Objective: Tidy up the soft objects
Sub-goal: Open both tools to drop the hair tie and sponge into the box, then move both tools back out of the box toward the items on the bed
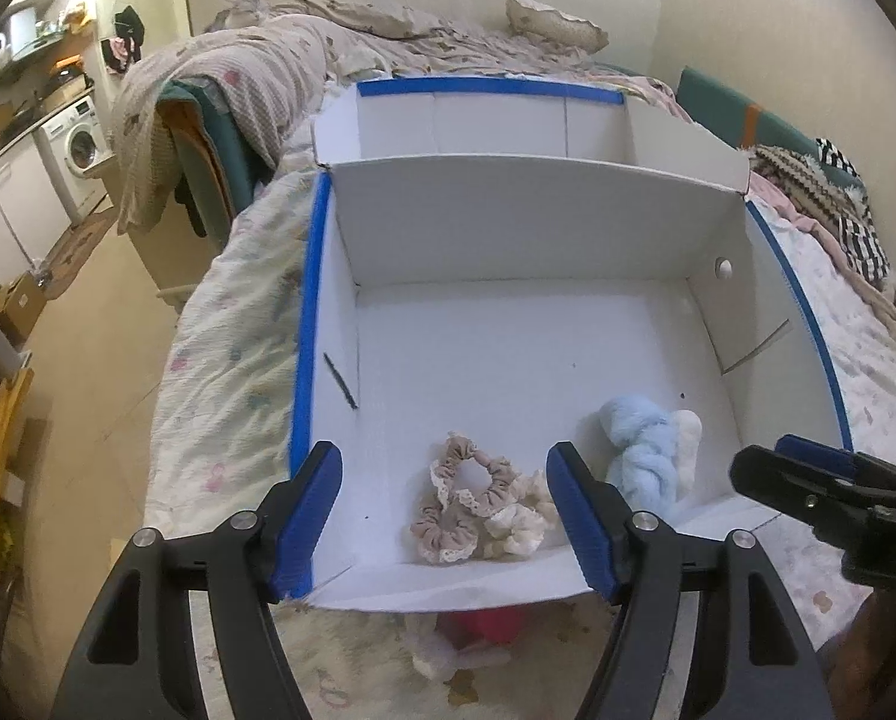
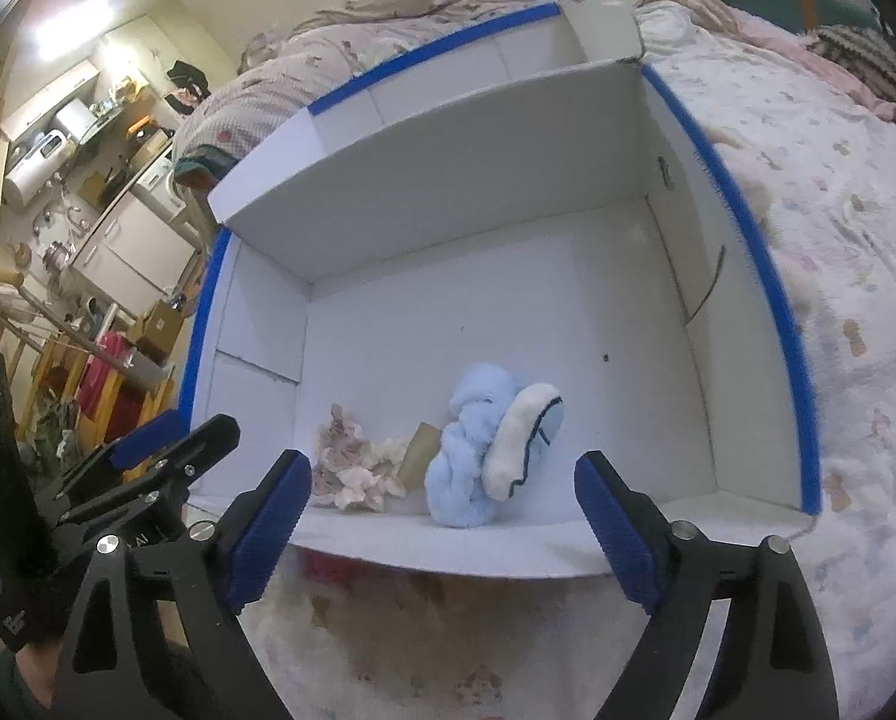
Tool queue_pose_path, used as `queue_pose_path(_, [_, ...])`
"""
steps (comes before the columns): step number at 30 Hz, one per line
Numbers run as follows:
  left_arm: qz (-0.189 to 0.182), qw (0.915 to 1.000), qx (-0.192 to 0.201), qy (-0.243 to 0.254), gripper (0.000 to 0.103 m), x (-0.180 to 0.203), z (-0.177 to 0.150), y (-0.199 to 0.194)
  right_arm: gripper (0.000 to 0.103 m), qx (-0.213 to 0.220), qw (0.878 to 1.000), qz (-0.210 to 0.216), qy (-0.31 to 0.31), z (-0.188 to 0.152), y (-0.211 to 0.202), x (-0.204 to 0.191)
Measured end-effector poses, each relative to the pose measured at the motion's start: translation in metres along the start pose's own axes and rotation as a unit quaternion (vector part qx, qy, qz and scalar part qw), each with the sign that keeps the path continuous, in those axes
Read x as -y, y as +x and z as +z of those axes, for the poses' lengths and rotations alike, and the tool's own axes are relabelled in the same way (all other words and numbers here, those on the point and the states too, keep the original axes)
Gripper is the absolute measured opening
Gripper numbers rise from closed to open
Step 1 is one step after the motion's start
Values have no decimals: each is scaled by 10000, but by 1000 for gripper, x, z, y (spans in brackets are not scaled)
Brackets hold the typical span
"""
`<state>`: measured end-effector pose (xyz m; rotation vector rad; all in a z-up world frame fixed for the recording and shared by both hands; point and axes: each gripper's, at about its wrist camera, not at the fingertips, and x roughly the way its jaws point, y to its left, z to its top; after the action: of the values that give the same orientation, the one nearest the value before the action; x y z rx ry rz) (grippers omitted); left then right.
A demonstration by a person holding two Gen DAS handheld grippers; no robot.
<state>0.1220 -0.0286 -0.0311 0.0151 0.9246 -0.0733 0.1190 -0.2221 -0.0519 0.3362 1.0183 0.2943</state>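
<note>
Left gripper: hovering above the box's near wall, jaws standing apart with nothing between the pads; scrunchies lying below and beyond, untouched.
Right gripper: hanging over the same near wall toward the right side, jaws spread wide and empty; blue towel roll resting below, clear of both pads.
Step in hand, as a judgement: drawing clear after a drop into the box; lifting straight up before swinging away, keeping the fingers off the near wall so as not to be dragging the light cardboard across the bedding.
Items still outside: something pink and something pale lying on the bedspread just outside the near wall, half hidden by it; likely the next pick, calling for a low approach and a wide opening.
Scrunchies: bunching together on the box floor against the near wall, left of middle.
Towel roll: sitting on the floor just right of the scrunchies, a white piece leaning on it.
Box: white, blue-taped rims, lying open on the bedspread; middle and far floor bare, so placing later pieces further in, avoiding a pile at the near wall.
Far flap: standing up at the back, well away from both grippers.
</note>
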Motion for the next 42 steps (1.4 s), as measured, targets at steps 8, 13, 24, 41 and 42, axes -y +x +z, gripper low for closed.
queue_pose_path(8, [142,9995,177,214,69,-3,-6,-22,98,80,9999,-43,-52,-11,-20,2])
queue_pose_path(13, [150,9997,175,57,76,-14,-15,-34,98,150,9999,46,52,-23,-34,4])
queue_pose_path(24, [87,9999,-8,-58,76,-16,-38,-46,98,89,9999,-104,78,-44,-44,10])
queue_pose_path(41, [-81,9900,-817,-1149,76,-56,-60,-18,98,-412,9979,-448,235,-54,-27,31])
queue_pose_path(42, [-94,9888,-876,-1208,76,-58,-60,-15,98,-449,9976,-464,264,-54,-25,32])
